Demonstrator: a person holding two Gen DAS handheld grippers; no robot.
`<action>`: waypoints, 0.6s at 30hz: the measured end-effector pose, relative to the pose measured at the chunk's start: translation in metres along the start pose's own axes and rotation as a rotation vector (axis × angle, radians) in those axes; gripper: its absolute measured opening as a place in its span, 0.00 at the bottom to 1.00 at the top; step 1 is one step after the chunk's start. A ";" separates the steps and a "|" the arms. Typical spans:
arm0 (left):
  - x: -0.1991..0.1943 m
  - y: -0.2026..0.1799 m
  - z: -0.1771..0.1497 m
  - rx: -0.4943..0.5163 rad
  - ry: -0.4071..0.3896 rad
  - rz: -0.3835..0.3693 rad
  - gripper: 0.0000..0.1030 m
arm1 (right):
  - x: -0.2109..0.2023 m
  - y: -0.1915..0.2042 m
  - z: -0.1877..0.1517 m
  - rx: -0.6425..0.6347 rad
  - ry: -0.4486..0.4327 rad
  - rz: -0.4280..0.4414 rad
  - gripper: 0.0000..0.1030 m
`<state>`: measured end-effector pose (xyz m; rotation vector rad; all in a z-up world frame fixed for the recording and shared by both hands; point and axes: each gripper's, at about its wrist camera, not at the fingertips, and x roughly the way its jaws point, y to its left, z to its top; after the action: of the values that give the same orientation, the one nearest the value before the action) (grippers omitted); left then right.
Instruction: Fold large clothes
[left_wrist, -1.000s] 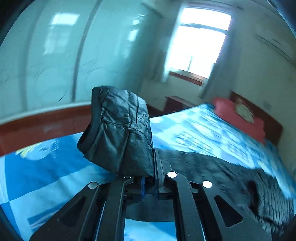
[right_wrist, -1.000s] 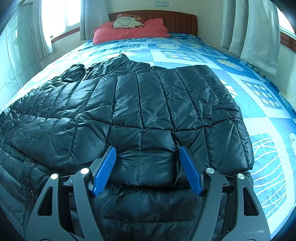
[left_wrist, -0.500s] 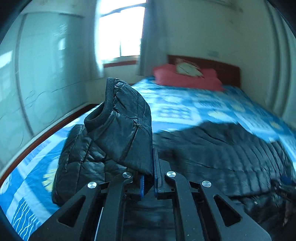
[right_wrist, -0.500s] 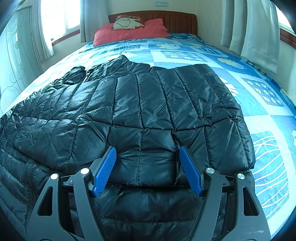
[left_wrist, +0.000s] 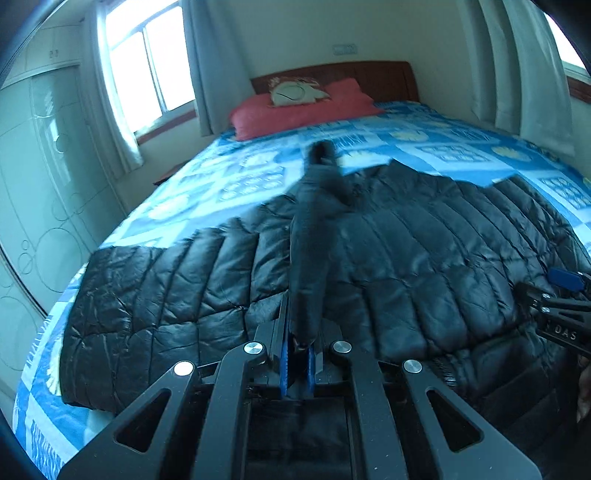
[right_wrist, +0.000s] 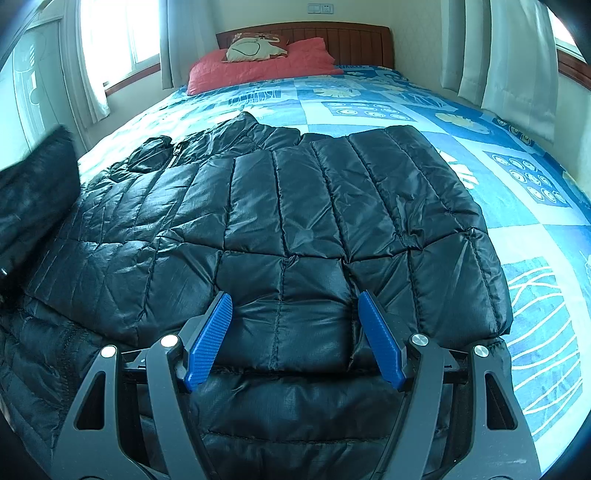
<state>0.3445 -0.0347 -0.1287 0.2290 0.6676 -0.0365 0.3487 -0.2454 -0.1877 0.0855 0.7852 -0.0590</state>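
Daylight pours in from the window (left_wrist: 147, 74) on the left, blown out to plain white, with a second bright pane at the far right edge. The room reads cool and bluish. Sheen glints off the black jacket (right_wrist: 314, 221), crisp in the right wrist view. The left wrist view is softer: the raised sleeve (left_wrist: 314, 240) smears into a dark streak, and the bedspread (left_wrist: 240, 177) behind it is blurred. Both views bulge fisheye-style, curtains (right_wrist: 517, 55) bowing, corners falling to black.
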 end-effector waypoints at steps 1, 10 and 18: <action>0.001 -0.005 0.000 0.008 0.010 -0.016 0.07 | -0.001 0.001 -0.001 0.002 -0.001 0.001 0.69; -0.009 -0.029 -0.011 0.061 0.050 -0.098 0.69 | -0.001 -0.001 -0.001 0.004 -0.001 0.003 0.69; -0.050 -0.015 -0.016 0.088 -0.017 -0.100 0.71 | -0.017 0.008 0.006 0.023 -0.006 0.009 0.69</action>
<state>0.2937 -0.0478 -0.1132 0.2793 0.6610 -0.1640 0.3416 -0.2378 -0.1704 0.1104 0.7778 -0.0597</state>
